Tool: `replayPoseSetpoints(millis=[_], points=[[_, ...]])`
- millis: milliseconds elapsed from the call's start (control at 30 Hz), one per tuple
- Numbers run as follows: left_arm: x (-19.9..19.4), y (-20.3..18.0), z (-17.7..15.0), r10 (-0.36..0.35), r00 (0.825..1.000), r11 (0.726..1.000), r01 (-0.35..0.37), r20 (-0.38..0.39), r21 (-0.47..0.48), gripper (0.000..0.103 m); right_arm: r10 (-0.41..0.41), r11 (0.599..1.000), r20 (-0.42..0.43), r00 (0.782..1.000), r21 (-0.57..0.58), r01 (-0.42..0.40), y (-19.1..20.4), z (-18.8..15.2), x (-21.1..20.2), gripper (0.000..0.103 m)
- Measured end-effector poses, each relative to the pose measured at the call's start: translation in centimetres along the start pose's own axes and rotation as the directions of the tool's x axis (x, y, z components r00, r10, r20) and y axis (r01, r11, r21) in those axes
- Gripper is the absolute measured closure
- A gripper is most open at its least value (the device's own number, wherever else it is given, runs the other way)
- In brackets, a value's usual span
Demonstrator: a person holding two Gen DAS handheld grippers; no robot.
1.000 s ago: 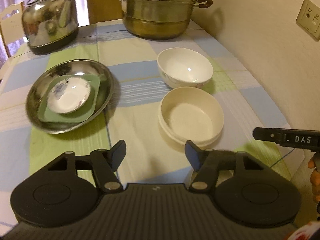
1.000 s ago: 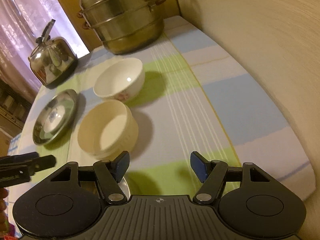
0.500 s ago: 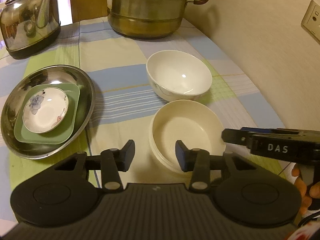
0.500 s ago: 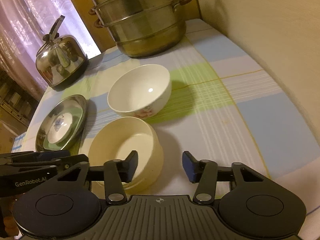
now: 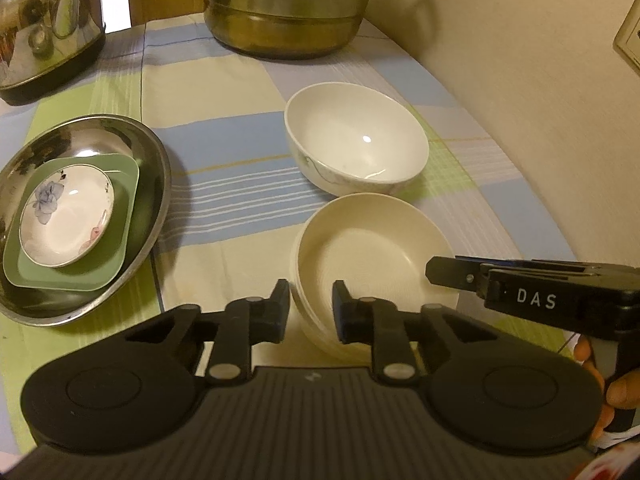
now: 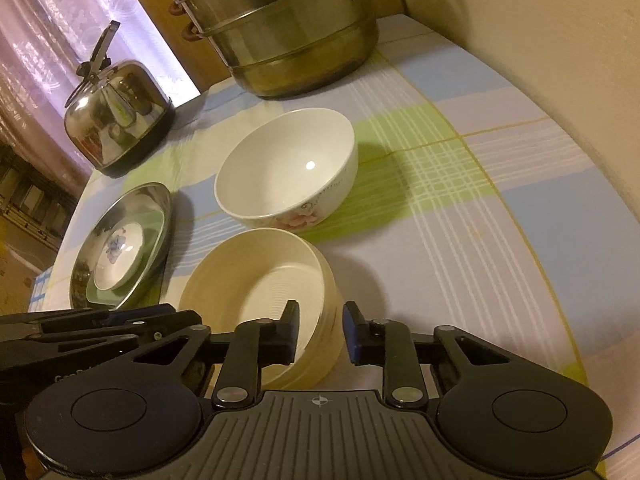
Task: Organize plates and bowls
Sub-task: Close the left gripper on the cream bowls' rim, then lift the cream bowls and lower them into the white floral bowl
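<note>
1. Two grippers straddle the cream bowl (image 5: 372,248) at the near edge of the table (image 5: 240,148); the left gripper (image 5: 310,304) has its near-left rim between narrowed fingers, the right gripper (image 6: 320,332) its right wall; can't tell if either is actually clamped yet
2. white bowl (image 6: 286,172) sits just behind, rims nearly touching
3. off left, a steel plate (image 5: 156,184) holds a green square dish (image 5: 124,216) with a flowered saucer (image 5: 66,220) on top; kettle (image 6: 118,116) and steamer pot (image 6: 280,28) at the back

Home dining table: kettle (image 5: 48,24), steamer pot (image 5: 288,4), tablecloth (image 5: 224,92).
</note>
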State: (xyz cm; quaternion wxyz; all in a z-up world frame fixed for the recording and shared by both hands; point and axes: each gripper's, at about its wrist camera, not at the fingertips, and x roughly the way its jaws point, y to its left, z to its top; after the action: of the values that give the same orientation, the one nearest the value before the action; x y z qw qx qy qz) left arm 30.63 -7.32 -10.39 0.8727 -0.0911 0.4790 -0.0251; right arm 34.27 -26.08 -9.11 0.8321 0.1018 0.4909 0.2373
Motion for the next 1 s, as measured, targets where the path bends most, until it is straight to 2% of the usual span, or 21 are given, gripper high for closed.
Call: replayPoseSetpoints(millis=[200, 567, 1000], points=[[0.1, 0.3, 0.2, -0.006, 1.000, 1.000, 0.005, -0.005, -0.001, 0.091, -0.021, 1.000, -0.005, 1.000, -0.004, 0.021, 0.1, 0.1, 0.2, 0.090], [-1.0, 1.1, -0.2, 0.000, 1.000, 1.000, 0.000, 0.006, -0.008, 0.095, -0.033, 0.999, -0.025, 0.999, -0.041, 0.031, 1.4, 0.2, 0.1, 0.091], [-4.9, 1.7, -0.6, 0.013, 0.998, 1.000, -0.012, 0.060, -0.018, 0.095, 0.025, 0.999, -0.010, 1.000, -0.043, -0.025, 3.2, 0.3, -1.9, 0.091]])
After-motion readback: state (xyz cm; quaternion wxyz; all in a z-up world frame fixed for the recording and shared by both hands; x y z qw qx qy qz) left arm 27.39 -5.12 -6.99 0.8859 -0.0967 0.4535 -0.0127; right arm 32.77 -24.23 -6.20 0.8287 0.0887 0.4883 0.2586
